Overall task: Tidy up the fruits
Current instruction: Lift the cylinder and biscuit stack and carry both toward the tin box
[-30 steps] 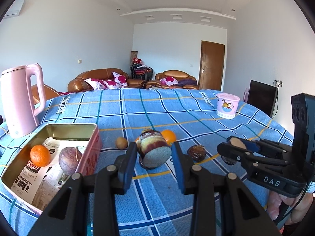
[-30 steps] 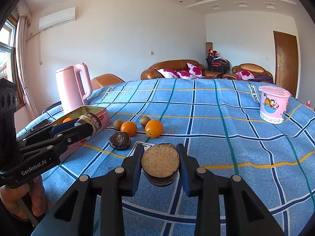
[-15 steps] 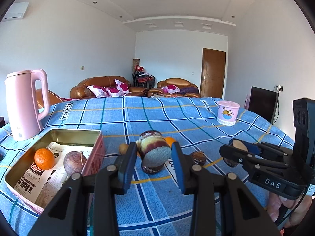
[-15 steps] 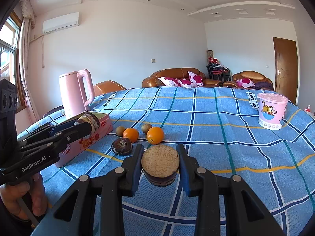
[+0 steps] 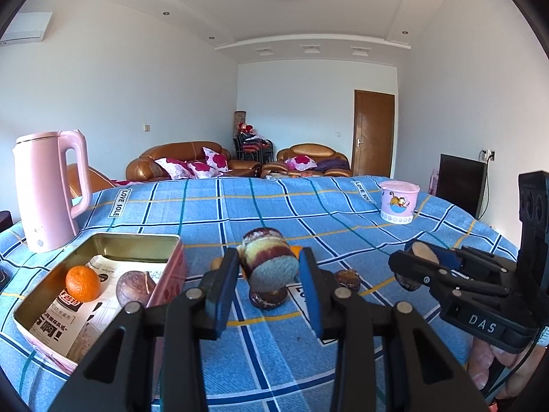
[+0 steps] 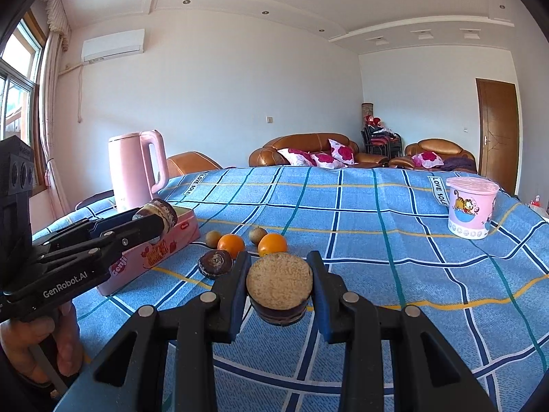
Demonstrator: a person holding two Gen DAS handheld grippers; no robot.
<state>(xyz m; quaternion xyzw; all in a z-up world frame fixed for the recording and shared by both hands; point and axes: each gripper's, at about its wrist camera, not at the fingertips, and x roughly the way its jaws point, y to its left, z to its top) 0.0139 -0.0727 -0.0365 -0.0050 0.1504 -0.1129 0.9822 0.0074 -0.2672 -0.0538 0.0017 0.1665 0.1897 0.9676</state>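
My left gripper (image 5: 269, 276) is shut on a purple-and-cream banded fruit piece (image 5: 267, 261), held above the tablecloth to the right of the pink tin (image 5: 103, 250). The tin holds an orange (image 5: 82, 283) and a round purple fruit (image 5: 135, 288). My right gripper (image 6: 279, 283) is shut on a dark fruit piece with a tan cut face (image 6: 279, 281), held over the cloth. On the cloth beyond lie two oranges (image 6: 231, 243), two small brown fruits (image 6: 213, 237) and a dark purple fruit (image 6: 215, 263). The left gripper also shows in the right wrist view (image 6: 154, 223).
A pink kettle (image 5: 51, 189) stands behind the tin at the table's left edge. A pink lidded cup (image 5: 399, 202) stands at the far right. The blue checked tablecloth (image 6: 394, 240) covers the table. Sofas and a door are beyond the table.
Both grippers have risen and tilted up with their fruit pieces still held. The left one has lifted higher above the cloth beside the tin.
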